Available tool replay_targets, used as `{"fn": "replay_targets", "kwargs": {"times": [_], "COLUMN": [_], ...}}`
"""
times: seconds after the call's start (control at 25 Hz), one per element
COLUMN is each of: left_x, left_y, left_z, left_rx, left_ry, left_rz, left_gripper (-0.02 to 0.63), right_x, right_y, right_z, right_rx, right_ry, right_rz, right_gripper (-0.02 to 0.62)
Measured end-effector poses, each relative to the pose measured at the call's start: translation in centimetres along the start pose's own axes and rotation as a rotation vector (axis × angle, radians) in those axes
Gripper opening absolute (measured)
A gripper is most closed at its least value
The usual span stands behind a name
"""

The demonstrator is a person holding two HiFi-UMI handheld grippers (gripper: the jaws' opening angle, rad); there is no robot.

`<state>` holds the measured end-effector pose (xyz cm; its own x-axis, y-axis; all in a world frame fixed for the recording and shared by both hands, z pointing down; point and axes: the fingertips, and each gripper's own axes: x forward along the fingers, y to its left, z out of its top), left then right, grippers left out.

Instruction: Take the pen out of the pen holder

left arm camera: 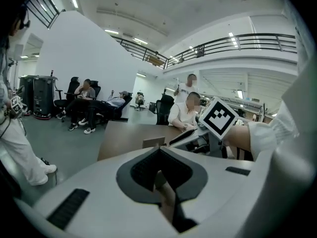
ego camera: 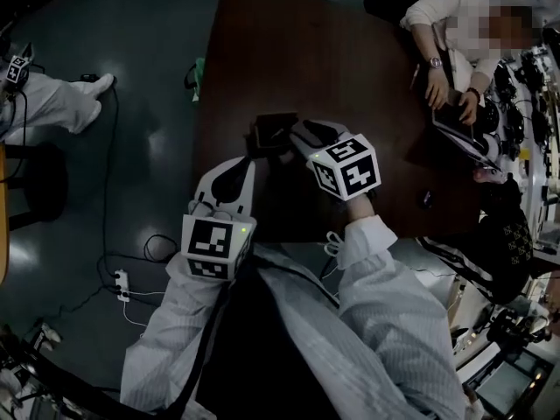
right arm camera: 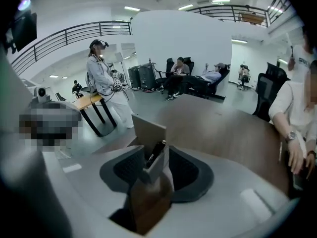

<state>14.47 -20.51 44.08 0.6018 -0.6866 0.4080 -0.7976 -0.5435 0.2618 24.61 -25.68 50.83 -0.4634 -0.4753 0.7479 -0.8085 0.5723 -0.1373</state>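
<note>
On the brown table [ego camera: 350, 51] stands a brown wooden pen holder [right arm camera: 147, 197] with a tall back panel; in the head view the pen holder [ego camera: 276, 129] looks dark. A black pen [right arm camera: 156, 151] leans inside it, its tip just above the rim. My right gripper [right arm camera: 152, 150] is open and straddles the holder, with a gap on each side between pads and wood. In the head view the right gripper [ego camera: 302, 136] reaches the holder from the right. My left gripper [ego camera: 254, 151] sits just left of the holder, apart from it. In its own view the left gripper [left arm camera: 158, 150] looks shut and empty.
A seated person [ego camera: 455, 24] works on a tablet [ego camera: 459, 125] at the table's far right. A small dark item [ego camera: 426, 199] lies near the right edge. On the floor to the left are cables and a power strip [ego camera: 121, 280]. A person in white [right arm camera: 101, 78] stands by a small wooden table [right arm camera: 89, 100].
</note>
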Motion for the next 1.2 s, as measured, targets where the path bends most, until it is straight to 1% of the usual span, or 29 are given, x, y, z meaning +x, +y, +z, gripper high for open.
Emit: {"fn": "replay_targets", "kwargs": {"times": [0.24, 0.48, 0.64, 0.88, 1.08, 1.2], "left_x": [0.0, 0.0, -0.1, 0.1, 0.1, 0.2], "left_y": [1.1, 1.5, 1.9, 1.9, 1.2, 1.0], "left_z": [-0.6, -0.4, -0.1, 0.6, 1.2, 1.2], "left_rx": [-0.027, -0.026, -0.031, -0.032, -0.025, -0.020], "left_ry": [0.002, -0.001, -0.008, -0.020, -0.031, -0.029], "left_rz": [0.018, 0.025, 0.037, 0.034, 0.016, 0.002], "left_gripper": [0.005, 0.005, 0.005, 0.005, 0.005, 0.005], "right_x": [2.4, 3.5, 3.3, 2.5, 1.2, 0.7], "right_y": [-0.6, -0.8, -0.4, -0.5, -0.7, -0.7], "right_z": [0.4, 0.5, 0.2, -0.4, -1.3, -2.0], "right_rx": [0.010, 0.036, 0.040, 0.040, 0.045, 0.064], "right_ry": [0.052, 0.083, 0.117, 0.142, 0.156, 0.157], "right_rz": [0.044, 0.063, 0.086, 0.075, 0.040, 0.025], "right_gripper": [0.126, 0.124, 0.097, 0.092, 0.081, 0.075]}}
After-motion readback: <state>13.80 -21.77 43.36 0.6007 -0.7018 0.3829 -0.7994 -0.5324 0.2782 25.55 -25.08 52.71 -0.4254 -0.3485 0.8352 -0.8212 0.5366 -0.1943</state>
